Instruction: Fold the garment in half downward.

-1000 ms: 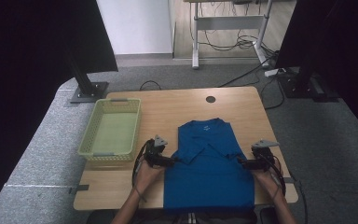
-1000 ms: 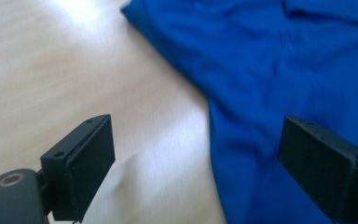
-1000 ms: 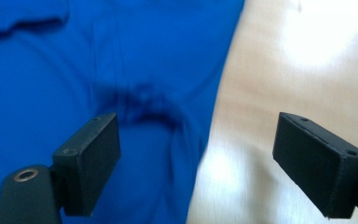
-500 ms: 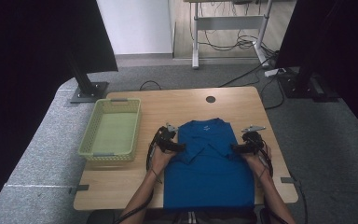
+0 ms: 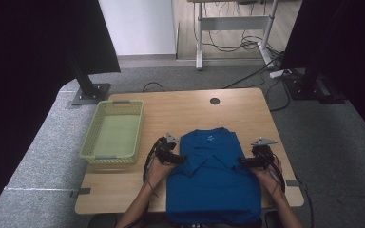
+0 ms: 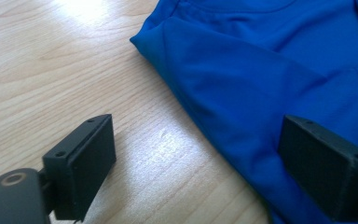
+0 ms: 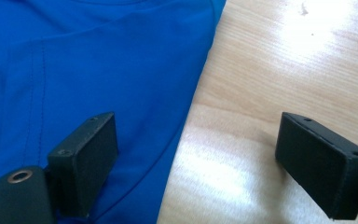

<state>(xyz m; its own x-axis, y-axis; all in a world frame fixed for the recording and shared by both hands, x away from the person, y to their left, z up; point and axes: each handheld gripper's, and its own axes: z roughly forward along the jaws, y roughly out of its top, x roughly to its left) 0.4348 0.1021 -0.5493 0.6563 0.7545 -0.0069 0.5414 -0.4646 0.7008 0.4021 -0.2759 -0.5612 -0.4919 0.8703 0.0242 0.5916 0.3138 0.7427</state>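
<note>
The worktop (image 5: 190, 111) carries the same layout it did a second ago: the green basket (image 5: 114, 133) sits empty toward its left side, well apart from the work, and nothing on it has shifted. The blue shirt (image 5: 211, 178) lies flat in the middle of the near half, collar pointing away from you, its hem hanging over the near edge. Its sleeves are already folded in over the body, so the cloth makes one long rectangle.

What has changed is you. A second ago your hands stood wide of the shirt, about midway down its length. Now both have come inward and up toward the shoulder end, and each sits right at a side edge of the cloth.

Your left hand-held gripper (image 5: 177, 158) has its jaws spread wide and straddles the shirt's left edge: in the left gripper view one jaw hangs over bare wood, the other over blue fabric, with the folded edge (image 6: 200, 116) running between them. Nothing is pinched yet.

Your right hand-held gripper (image 5: 247, 161) mirrors it. In the right gripper view its jaws are just as wide, one over the cloth and one over the wood, the shirt's right edge (image 7: 186, 116) between them, and no fabric is gripped.

So the shirt itself is untouched, and you look lined up for a two-handed pinch at the shoulders. My reading is that the next fold runs lengthwise. Close on both edges evenly, or the layers may slide apart.
</note>
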